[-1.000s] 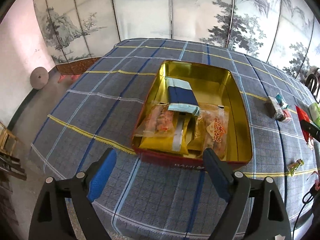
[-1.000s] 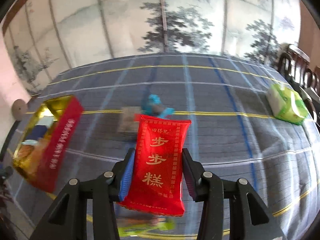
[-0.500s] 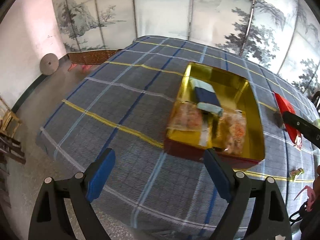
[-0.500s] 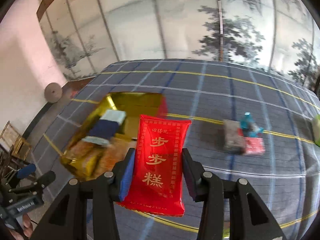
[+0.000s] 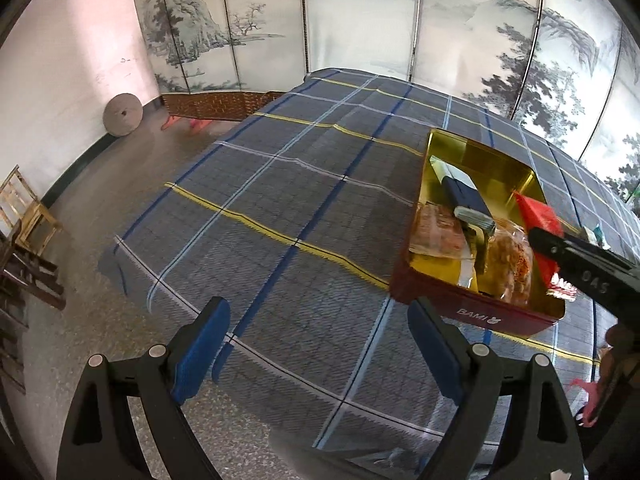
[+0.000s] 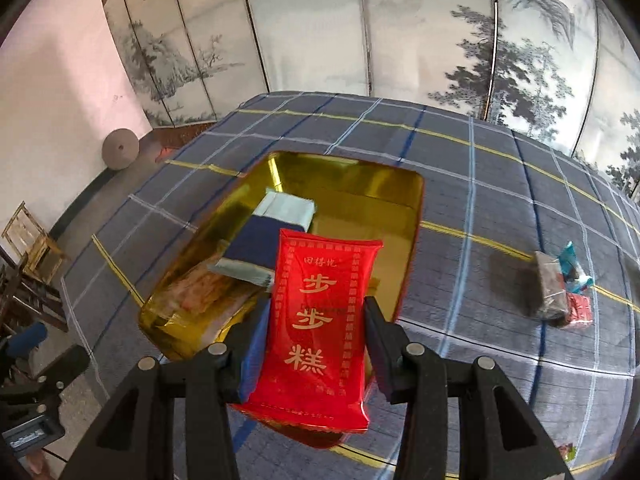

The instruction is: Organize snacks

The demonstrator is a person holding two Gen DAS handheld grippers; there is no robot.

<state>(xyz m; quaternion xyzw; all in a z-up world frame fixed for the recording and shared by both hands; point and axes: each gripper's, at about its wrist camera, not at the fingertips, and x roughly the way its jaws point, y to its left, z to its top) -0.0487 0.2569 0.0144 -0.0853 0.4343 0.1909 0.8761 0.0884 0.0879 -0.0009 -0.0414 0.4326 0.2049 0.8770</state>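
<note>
While the red snack packet (image 6: pixel 320 324) hangs clamped by its long edges between the two pads of the right gripper (image 6: pixel 316 344), it sits just above the near end of the open tin (image 6: pixel 408 240), not yet let go. It is a glossy, pillow-shaped foil pouch with gold characters and a crimped seam along the top. From the left wrist view the same packet (image 5: pixel 536 216) shows as a red sliver over the tin's (image 5: pixel 472 312) far side.

Inside the tin, whose lining is mirror-bright gold and whose outer wall is red, several snacks already lie: a flat navy-and-pale-blue packet (image 6: pixel 268 240) on top, and clear crinkly bags of orange-brown pastries (image 6: pixel 200 292) at the near end. Most of the far half looks bare.

Out on the blue plaid tablecloth (image 6: pixel 460 160) a small cluster of wrapped snacks (image 6: pixel 560 288) waits, well apart from the tin, so I'd judge the sorting roughly half done.

Off to the side, the left gripper (image 5: pixel 312 344) holds nothing, its blue-padded jaws spread wide over the cloth's edge.
</note>
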